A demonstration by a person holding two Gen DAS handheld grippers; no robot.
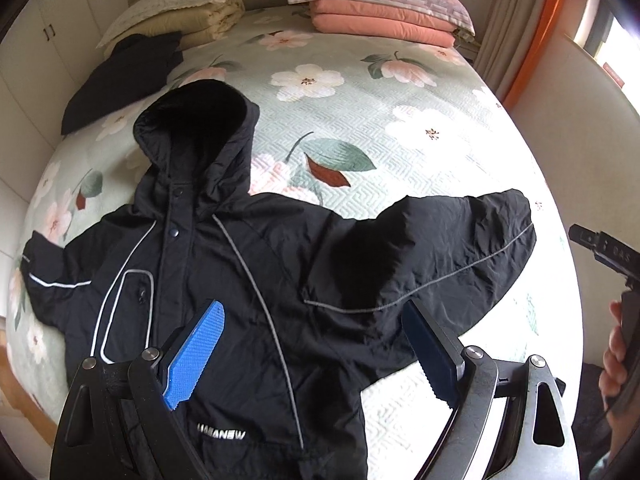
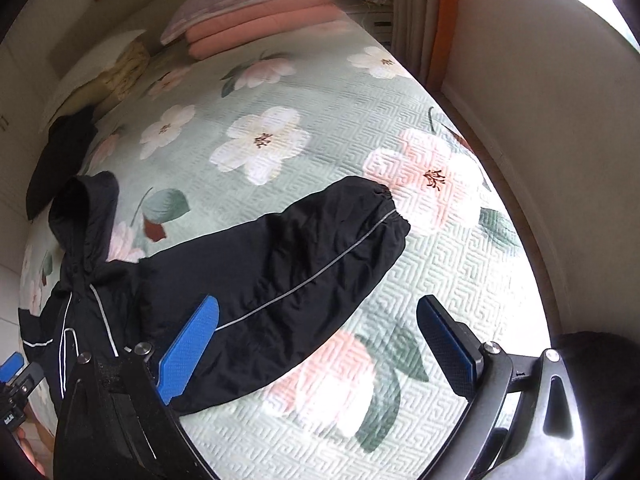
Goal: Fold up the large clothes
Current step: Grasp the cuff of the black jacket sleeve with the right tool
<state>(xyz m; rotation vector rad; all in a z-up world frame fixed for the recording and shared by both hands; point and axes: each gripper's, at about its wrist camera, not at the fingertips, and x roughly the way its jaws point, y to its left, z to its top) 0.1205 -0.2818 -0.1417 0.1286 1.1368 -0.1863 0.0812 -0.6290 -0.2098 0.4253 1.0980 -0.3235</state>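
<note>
Left wrist: jacket [image 1: 248, 280] spread on bed [image 1: 400, 128].
Both claws [image 1: 316, 344] [image 2: 320, 344] gape empty; best pinch the sleeve [image 2: 320, 248] cuff beyond the hood [image 1: 200, 128].

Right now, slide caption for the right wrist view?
Open right gripper above black jacket's outstretched sleeve on floral bedspread.

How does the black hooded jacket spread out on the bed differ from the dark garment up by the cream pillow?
The black hooded jacket lies spread flat, sleeves out; the dark garment lies bunched. The jacket shows grey piping and white lettering; the garment looks plain. The jacket is under the open left gripper; the garment lies far off. Both rest on the floral bedspread.
</note>
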